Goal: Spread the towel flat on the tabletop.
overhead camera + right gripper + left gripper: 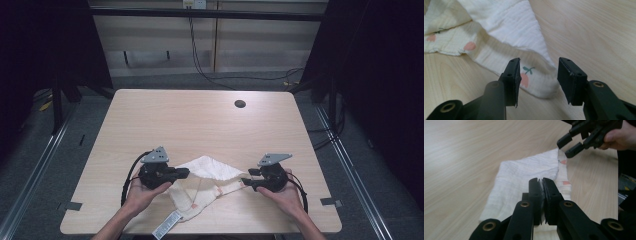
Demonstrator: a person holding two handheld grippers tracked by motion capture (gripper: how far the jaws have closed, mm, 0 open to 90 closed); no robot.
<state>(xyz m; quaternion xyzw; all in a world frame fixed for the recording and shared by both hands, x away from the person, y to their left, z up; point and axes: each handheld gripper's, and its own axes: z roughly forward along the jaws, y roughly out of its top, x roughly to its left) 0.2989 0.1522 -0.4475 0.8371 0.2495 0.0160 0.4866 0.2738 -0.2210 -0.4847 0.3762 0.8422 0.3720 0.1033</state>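
The cream muslin cloth with small pink fruit prints lies crumpled on the near middle of the pale wooden bench, one white flap folded over its top and a white care label trailing toward the near edge. The left gripper is pressed together, pinching the cloth's left side. The right gripper is spread, straddling the cloth's right corner without clamping it.

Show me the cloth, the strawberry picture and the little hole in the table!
cloth [210,170], high view, on its white folded top.
strawberry picture [524,79], right gripper view, on the pink fruit.
hole [240,104], high view, on its dark middle.
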